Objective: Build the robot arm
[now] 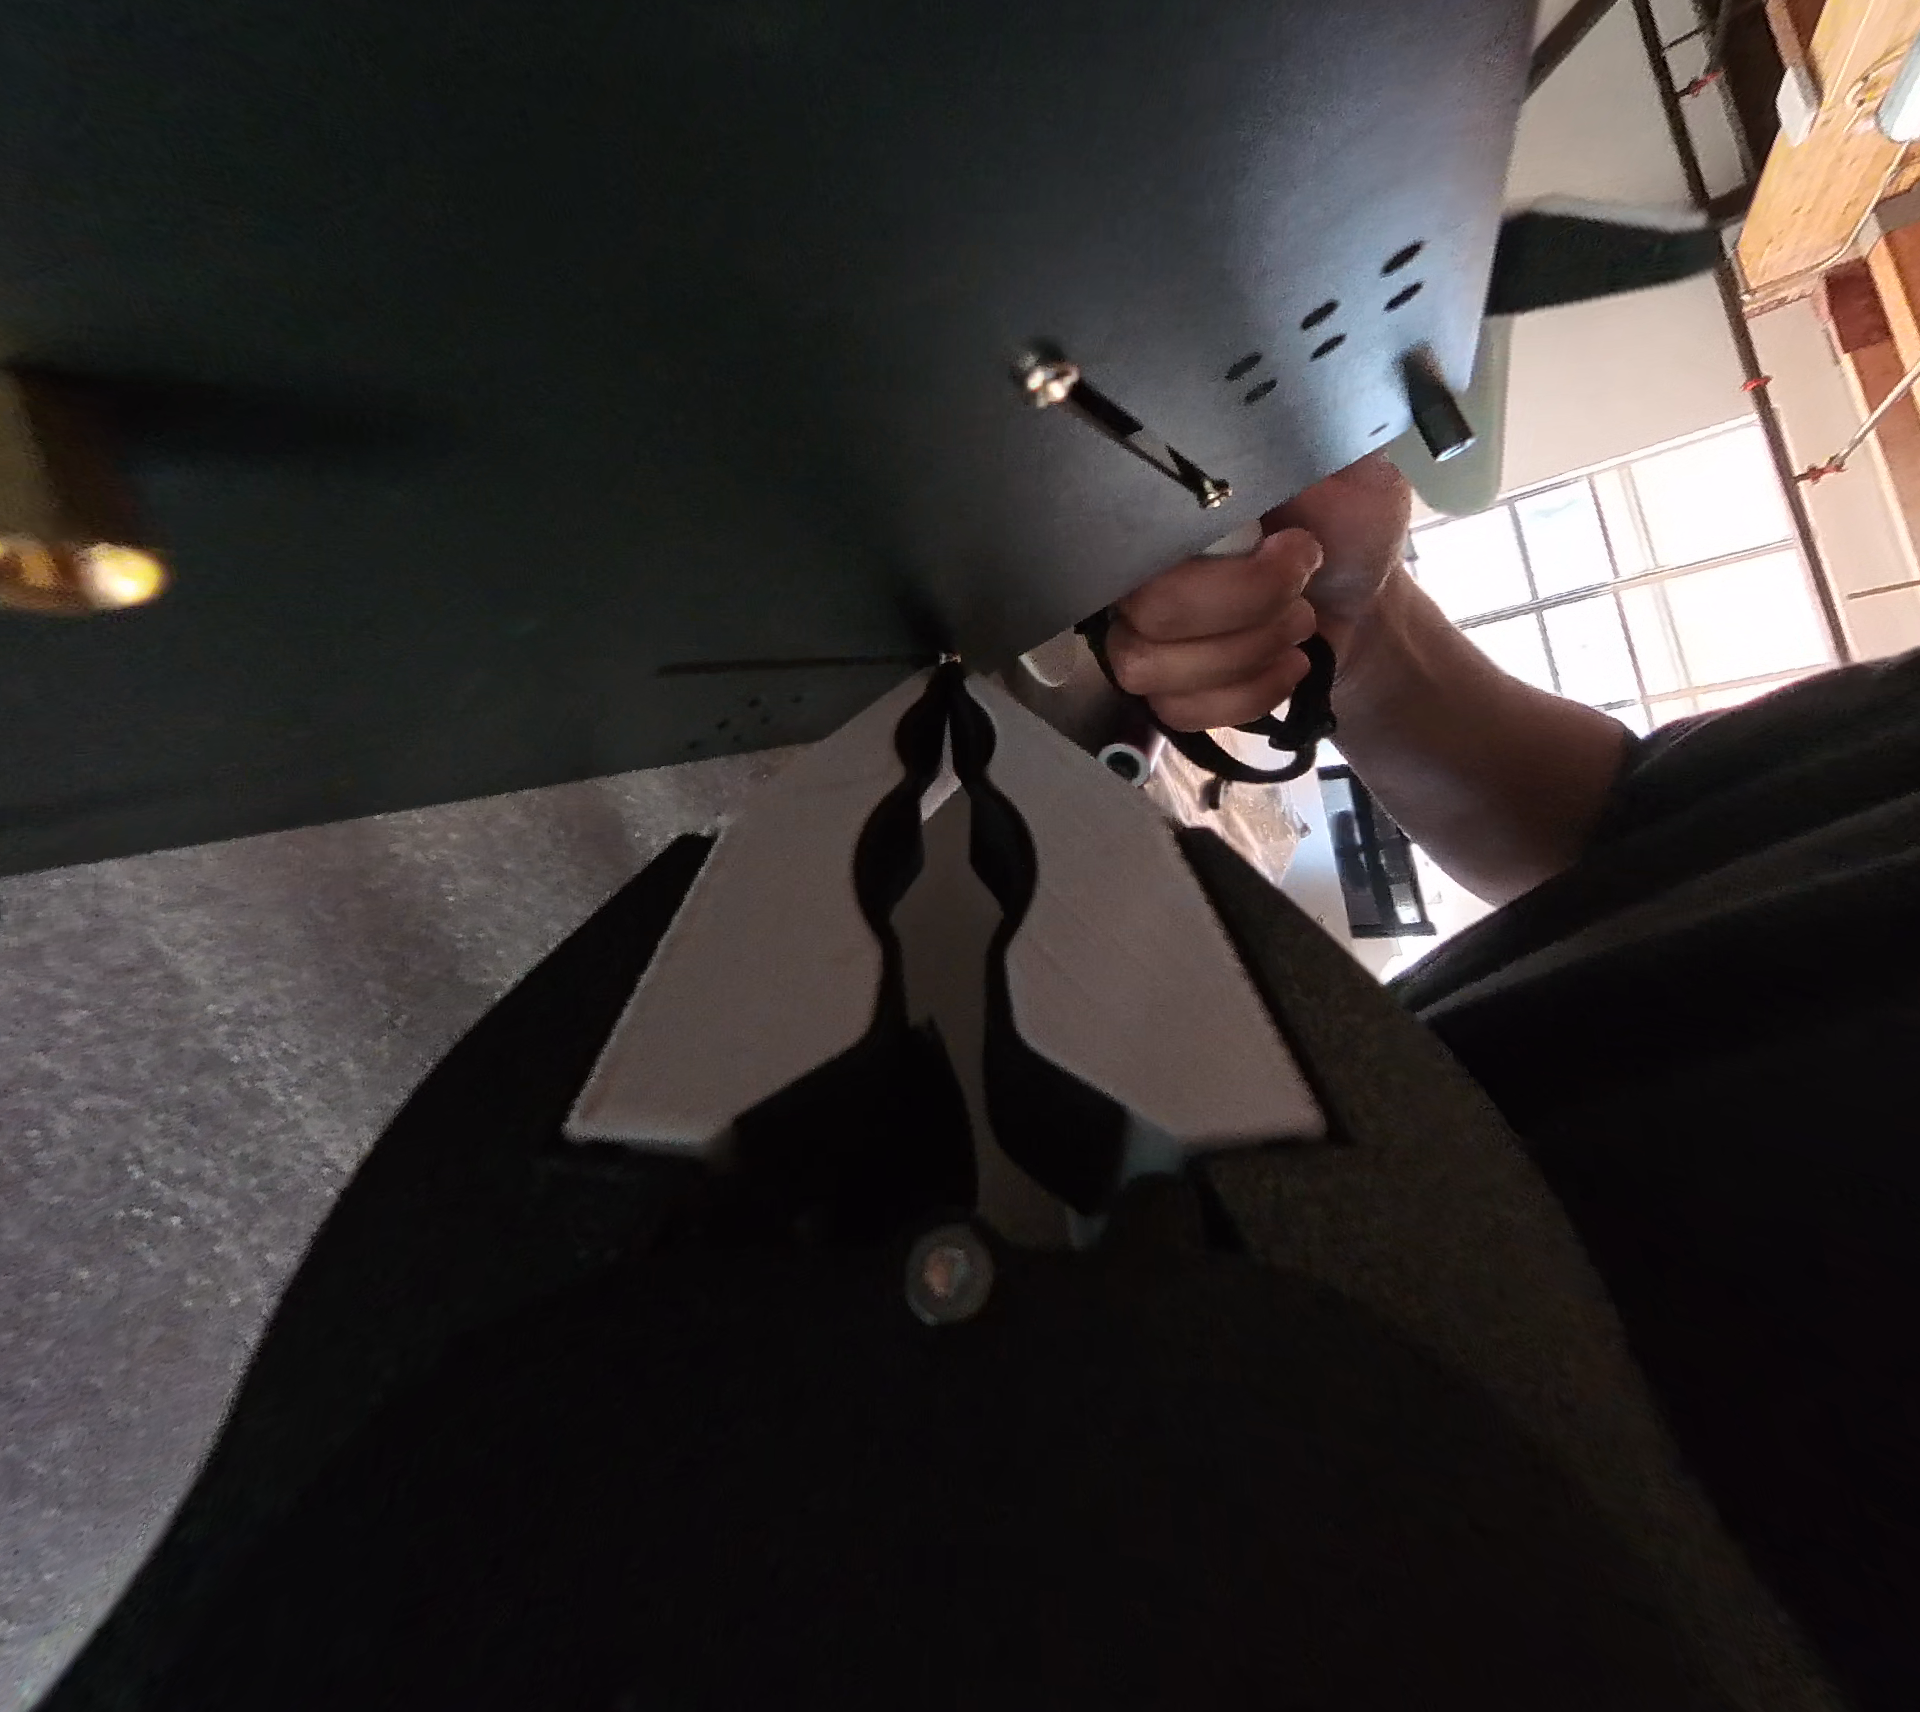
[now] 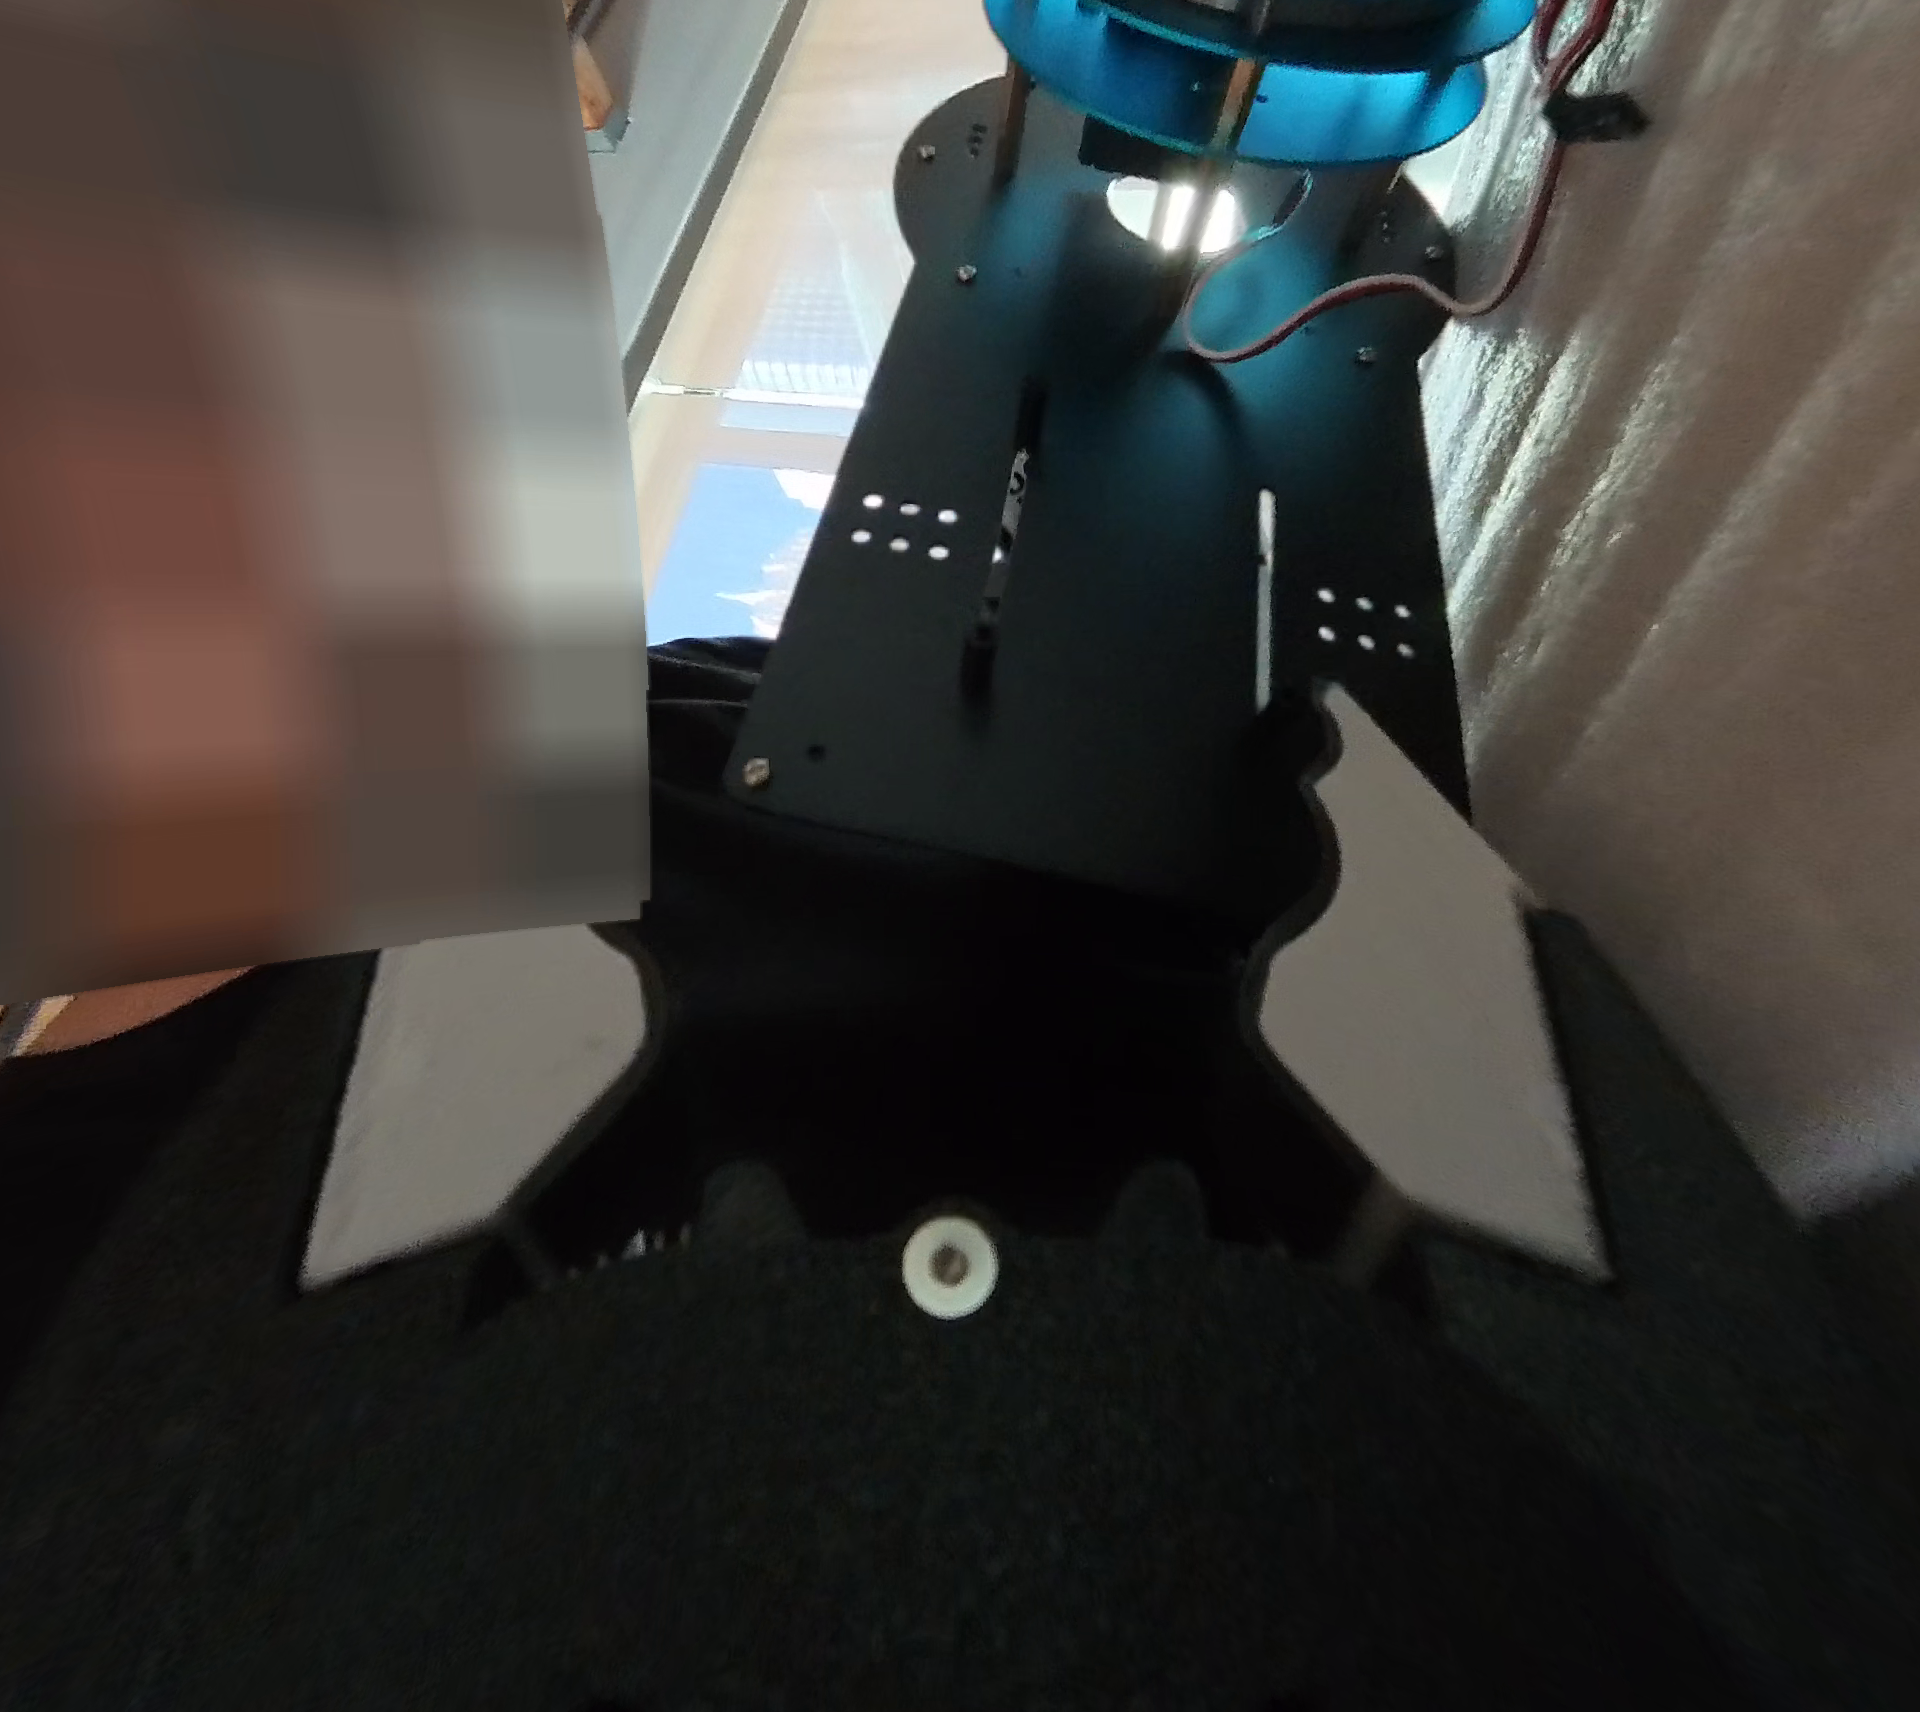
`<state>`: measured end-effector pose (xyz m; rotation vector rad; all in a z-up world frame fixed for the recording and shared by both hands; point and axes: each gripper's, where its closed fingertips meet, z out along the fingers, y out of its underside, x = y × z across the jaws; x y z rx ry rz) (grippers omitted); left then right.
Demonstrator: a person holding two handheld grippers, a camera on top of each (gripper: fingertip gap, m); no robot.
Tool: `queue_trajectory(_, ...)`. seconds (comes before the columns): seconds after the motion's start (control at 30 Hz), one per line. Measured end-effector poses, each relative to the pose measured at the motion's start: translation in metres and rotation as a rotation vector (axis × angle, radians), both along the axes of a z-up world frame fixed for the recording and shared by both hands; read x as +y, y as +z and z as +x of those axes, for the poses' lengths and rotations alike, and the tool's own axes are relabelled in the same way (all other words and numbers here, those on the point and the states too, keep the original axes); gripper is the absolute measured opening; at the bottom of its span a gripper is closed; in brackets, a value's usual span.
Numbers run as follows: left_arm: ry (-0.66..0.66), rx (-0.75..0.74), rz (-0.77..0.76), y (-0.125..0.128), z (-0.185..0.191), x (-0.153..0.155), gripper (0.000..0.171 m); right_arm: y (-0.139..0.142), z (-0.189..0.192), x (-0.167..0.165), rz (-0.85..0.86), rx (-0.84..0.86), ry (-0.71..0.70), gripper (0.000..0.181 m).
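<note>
Left gripper (image 1: 951, 675) pressed together at the black plate's (image 1: 727, 156) edge, right gripper (image 2: 1039, 831) spread wide around its near end.

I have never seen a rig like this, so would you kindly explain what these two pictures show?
A person holds a two-finger gripper in each hand, each carrying a camera that looks along its fingers. In the left wrist view, the left gripper is shut, its tips at the edge of a black metal plate over a grey surface; the person's hand grips the other tool's handle. In the right wrist view, the right gripper is open around that plate's end, which carries a blue disc assembly with red wires.
</note>
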<state>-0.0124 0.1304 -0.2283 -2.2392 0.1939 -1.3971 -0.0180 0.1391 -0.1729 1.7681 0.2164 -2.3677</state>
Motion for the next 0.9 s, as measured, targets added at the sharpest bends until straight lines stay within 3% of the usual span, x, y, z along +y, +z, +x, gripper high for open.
queue_trajectory(0.1, 0.006, -0.021, -0.017, 0.000, 0.001, 0.001, 0.000, 0.003, 0.008, -0.006, 0.024, -0.016, 0.008, 0.126)
queue_trajectory(0.17, 0.009, -0.022, -0.018, 0.000, 0.001, 0.002, 0.000, 0.000, 0.013, -0.004, 0.028, -0.017, -0.008, 0.105)
queue_trajectory(0.27, 0.010, -0.015, -0.014, 0.000, 0.002, 0.002, 0.000, -0.009, 0.005, 0.004, 0.023, -0.034, -0.028, 0.116)
queue_trajectory(0.33, 0.007, -0.009, -0.012, 0.000, 0.002, 0.002, 0.000, -0.001, 0.000, 0.003, -0.027, 0.024, -0.009, 0.127)
queue_trajectory(0.43, 0.008, 0.001, -0.002, 0.000, 0.002, 0.002, 0.000, 0.003, 0.007, 0.002, -0.030, 0.015, -0.008, 0.130)
queue_trajectory(0.47, 0.009, 0.002, -0.001, 0.000, 0.002, 0.003, 0.000, 0.006, 0.011, 0.000, -0.028, 0.014, -0.011, 0.129)
queue_trajectory(0.53, 0.010, 0.002, 0.001, 0.000, 0.003, 0.004, 0.000, 0.015, 0.019, 0.002, -0.017, 0.042, -0.039, 0.108)
queue_trajectory(0.67, 0.008, 0.014, 0.014, 0.000, 0.003, 0.004, 0.000, -0.011, 0.010, 0.000, 0.071, -0.086, -0.021, 0.117)
queue_trajectory(0.8, -0.007, 0.070, 0.085, 0.000, 0.004, 0.004, 0.000, -0.008, 0.012, -0.008, 0.094, -0.043, 0.012, 0.106)
queue_trajectory(0.9, -0.031, 0.141, 0.166, -0.001, 0.007, 0.003, 0.000, 0.002, 0.021, -0.013, 0.160, -0.039, -0.020, 0.109)
